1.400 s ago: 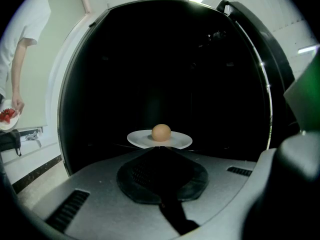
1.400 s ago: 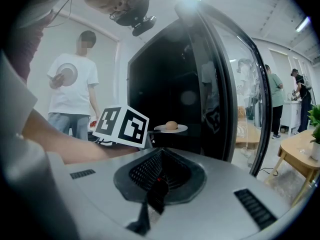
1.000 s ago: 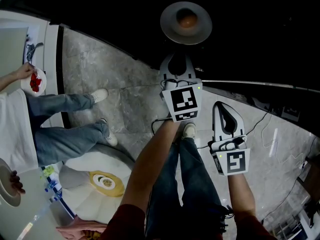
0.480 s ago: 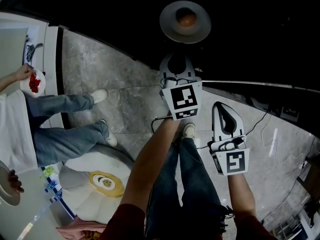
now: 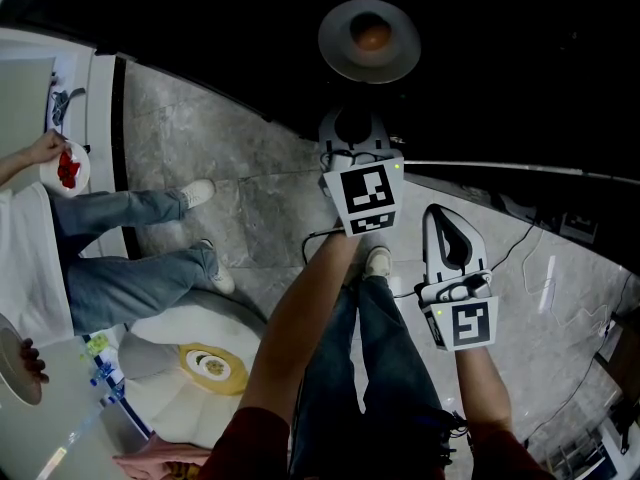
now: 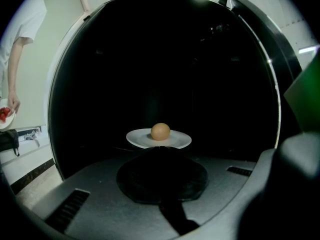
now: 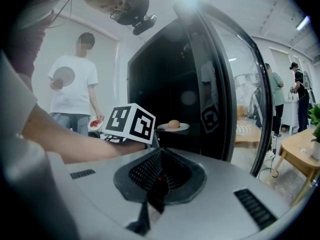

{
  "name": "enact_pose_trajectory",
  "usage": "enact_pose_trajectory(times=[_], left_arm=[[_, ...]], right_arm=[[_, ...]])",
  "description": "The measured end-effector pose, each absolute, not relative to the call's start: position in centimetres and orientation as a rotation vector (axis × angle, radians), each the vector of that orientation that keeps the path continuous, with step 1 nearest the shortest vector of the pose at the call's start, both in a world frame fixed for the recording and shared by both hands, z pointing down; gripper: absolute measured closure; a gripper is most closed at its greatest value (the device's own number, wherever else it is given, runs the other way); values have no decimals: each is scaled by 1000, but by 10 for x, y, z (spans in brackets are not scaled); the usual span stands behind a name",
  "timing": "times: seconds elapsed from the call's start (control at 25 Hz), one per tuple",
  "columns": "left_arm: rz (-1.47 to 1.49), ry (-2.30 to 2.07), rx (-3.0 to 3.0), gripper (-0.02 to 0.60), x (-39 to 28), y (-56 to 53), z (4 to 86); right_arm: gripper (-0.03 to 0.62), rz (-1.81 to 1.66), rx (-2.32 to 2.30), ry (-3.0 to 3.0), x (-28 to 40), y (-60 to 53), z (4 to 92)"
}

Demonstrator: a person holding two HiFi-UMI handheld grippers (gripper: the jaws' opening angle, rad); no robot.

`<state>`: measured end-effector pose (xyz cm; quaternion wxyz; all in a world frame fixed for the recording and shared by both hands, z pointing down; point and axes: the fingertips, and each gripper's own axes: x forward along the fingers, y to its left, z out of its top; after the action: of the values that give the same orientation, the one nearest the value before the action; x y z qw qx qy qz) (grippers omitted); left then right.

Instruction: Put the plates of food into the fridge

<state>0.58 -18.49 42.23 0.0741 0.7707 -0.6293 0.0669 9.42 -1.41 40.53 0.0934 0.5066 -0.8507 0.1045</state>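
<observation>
Grey marble floor [image 5: 250, 178] fills the middle of the head view, with the dark open fridge [image 5: 200, 18] across the top. In that dark, at top centre, hangs the plate [image 5: 340, 53] carrying a round brown food [image 5: 372, 36]. Just below it is the left gripper [image 5: 352, 113], and lower right of that the right gripper [image 5: 440, 213].

The left gripper view looks straight into the fridge [image 6: 150, 59]. The left gripper [image 6: 160, 151] has its jaws closed together, their tip meeting the near rim of the plate [image 6: 137, 138]. It appears to pinch that rim, though the darkness blurs the contact. The food [image 6: 160, 131] sits mid-plate.

Only the right gripper view shows the fridge door [image 7: 220, 84] swung open, along with a wooden table [image 7: 300, 149] at the right edge. The right gripper [image 7: 161, 151] is closed with nothing between its jaws. Beyond it are the left gripper's marker cube [image 7: 131, 124] and the plate [image 7: 182, 127], level before the dark opening.

A second person [image 5: 90, 258] stands at the left edge of the head view, holding a plate of red food [image 5: 65, 166].
</observation>
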Motion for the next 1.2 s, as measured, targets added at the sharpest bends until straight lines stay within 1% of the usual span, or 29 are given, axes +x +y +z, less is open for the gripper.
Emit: enact_pose_trajectory(times=[1.2], left_arm=[[218,-1890,2333,575,10,-198,423]], right_arm=[[583,313,1524,-2515,100,-15,407]])
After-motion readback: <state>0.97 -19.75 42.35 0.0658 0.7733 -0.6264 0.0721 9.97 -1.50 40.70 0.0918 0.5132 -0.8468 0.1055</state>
